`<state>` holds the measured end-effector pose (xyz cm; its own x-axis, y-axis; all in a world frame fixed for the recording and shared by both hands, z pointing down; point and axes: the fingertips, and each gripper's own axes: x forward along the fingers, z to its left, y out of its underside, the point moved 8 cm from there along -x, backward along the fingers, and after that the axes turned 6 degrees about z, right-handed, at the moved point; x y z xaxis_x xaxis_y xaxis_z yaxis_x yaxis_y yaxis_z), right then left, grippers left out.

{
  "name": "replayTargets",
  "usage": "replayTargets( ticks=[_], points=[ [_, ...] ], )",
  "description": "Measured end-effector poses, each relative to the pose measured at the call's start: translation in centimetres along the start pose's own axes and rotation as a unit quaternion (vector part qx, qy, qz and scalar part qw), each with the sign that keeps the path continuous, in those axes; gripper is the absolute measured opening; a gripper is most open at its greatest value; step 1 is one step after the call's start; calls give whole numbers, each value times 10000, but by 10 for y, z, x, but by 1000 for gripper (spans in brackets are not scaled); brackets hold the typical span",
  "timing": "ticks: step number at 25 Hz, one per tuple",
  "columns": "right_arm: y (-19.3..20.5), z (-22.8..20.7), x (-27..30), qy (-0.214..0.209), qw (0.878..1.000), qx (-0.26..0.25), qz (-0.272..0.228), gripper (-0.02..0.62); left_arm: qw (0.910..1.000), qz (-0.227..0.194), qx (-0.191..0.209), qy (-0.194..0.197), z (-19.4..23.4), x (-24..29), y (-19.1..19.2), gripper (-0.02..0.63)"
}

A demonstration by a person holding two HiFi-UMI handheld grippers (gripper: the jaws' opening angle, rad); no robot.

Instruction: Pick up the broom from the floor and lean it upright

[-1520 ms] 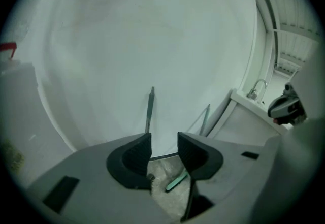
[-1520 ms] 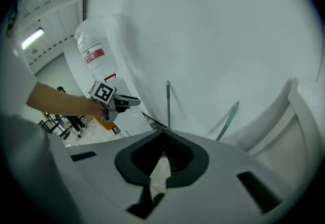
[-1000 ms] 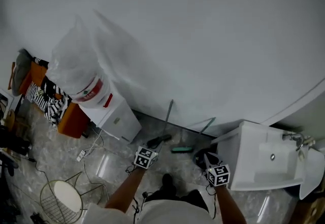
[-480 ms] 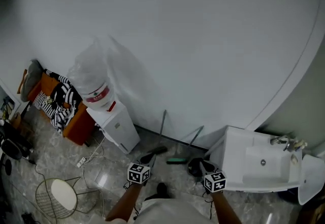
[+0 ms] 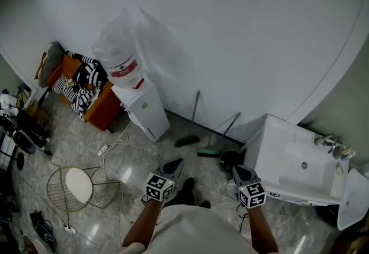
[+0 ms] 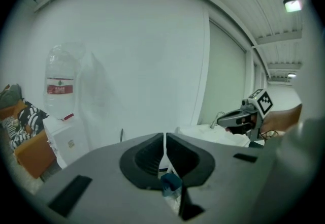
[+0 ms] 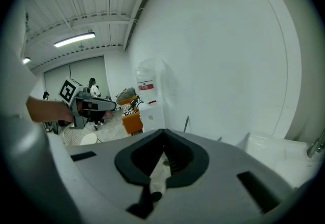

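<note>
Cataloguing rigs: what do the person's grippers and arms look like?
The left gripper and right gripper are grey two-jaw tools with black inner pads, each carrying a white cube with black square markers. Thin dark cables hang at the wrists. No sleeves on the forearms; the top is pale.

Floor: grey polished stone, glossy. Standing on it along the wall: orange seat, water dispenser, broom with its head down and handle against the wall, green dustpan, dark bin, white sink unit. Nearer: power strip, wire stool.
</note>
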<state>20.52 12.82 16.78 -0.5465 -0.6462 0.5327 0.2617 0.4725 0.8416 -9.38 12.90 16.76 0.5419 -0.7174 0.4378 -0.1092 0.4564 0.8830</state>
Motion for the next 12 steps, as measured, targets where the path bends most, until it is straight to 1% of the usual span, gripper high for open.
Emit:
replayTargets(
  ticks=[5, 12],
  points=[
    [4, 21, -2, -164, 9998, -138, -33, 2, 9999, -67, -65, -70, -8, -38, 14, 20],
    [-16, 47, 5, -200, 9988, -346, -291, 0, 9999, -76, -16, -77, 21, -72, 21, 20]
  ],
)
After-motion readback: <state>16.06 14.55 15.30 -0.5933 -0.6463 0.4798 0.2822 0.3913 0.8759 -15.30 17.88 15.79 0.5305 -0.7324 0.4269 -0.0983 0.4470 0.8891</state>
